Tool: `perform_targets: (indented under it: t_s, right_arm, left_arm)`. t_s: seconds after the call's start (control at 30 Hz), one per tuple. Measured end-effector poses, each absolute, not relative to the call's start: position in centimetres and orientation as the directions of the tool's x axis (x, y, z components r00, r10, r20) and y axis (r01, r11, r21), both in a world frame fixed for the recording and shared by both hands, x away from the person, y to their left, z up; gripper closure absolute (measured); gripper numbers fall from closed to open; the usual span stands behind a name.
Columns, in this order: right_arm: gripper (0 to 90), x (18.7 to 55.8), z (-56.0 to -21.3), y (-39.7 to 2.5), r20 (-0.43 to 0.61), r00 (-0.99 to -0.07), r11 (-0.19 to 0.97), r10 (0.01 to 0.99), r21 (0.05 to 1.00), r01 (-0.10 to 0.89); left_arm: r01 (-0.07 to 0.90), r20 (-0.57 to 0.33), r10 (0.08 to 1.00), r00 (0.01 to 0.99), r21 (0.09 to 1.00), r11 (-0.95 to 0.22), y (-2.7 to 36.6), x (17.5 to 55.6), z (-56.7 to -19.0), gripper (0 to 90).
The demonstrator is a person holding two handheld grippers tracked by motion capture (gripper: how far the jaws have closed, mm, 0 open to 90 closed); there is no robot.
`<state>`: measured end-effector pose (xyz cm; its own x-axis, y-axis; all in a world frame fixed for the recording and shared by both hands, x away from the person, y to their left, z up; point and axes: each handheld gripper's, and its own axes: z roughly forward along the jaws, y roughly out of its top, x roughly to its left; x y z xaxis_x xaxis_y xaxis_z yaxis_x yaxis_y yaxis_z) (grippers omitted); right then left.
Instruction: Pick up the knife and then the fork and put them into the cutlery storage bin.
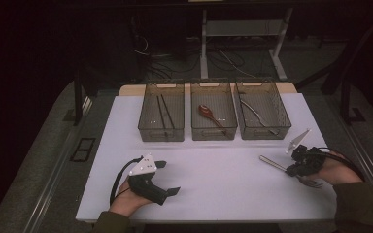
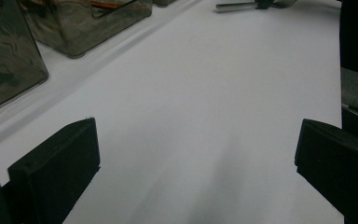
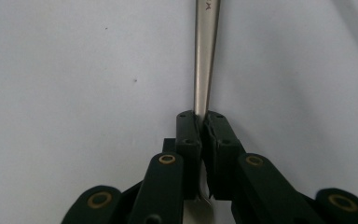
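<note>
Fork in right gripper, lower right of the high view.
Right gripper (image 1: 301, 167) clenched on fork (image 1: 277, 165), handle pointing up-left toward the right-hand bin (image 1: 281, 112); left gripper (image 1: 167, 178) released, idle.

Overall light: I see a dim room; the white rectangular table top (image 1: 213, 184) is the one bright area, everything behind it falls to near black.
Shadows: in my left gripper view a soft grey shadow runs forward between the black left gripper (image 2: 196, 158) jaws, so light comes from above and behind.
Glare: pale sheen on the three smoky clear plastic bins (image 1: 214, 114) ahead of both grippers.
Focus: in my right gripper view the slim steel fork handle (image 3: 205, 56) is soft beyond the black right gripper (image 3: 203, 122), whose jaws are sharp.
Grain: the high view is noisy and low in contrast.
</note>
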<state>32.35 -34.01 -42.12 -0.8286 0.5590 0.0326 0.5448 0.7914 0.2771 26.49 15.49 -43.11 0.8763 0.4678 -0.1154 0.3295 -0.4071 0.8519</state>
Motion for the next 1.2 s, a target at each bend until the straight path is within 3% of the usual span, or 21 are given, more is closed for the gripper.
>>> perform_targets:
  t_s: [0.23, 0.57, 1.2]
  right_arm:
    - [84.8, 32.1, -40.7, -34.9, 0.059, -0.805, 0.721, 0.591, 0.411, 0.559]
    - [84.7, 31.8, -40.0, -36.2, 0.096, -0.753, 0.607, 0.651, 0.53, 0.592]
    - [84.7, 31.8, -37.5, -36.4, 0.114, -0.684, 0.458, 0.721, 0.663, 0.593]
  left_arm:
    - [0.33, -0.114, 0.471, 0.875, 0.852, -0.406, 15.5, 26.4, -43.0, 0.0]
    - [0.327, -0.112, 0.468, 0.877, 0.852, -0.409, 15.5, 26.4, -43.0, 0.0]
    - [0.336, -0.12, 0.473, 0.873, 0.85, -0.405, 15.5, 26.5, -43.1, 0.0]
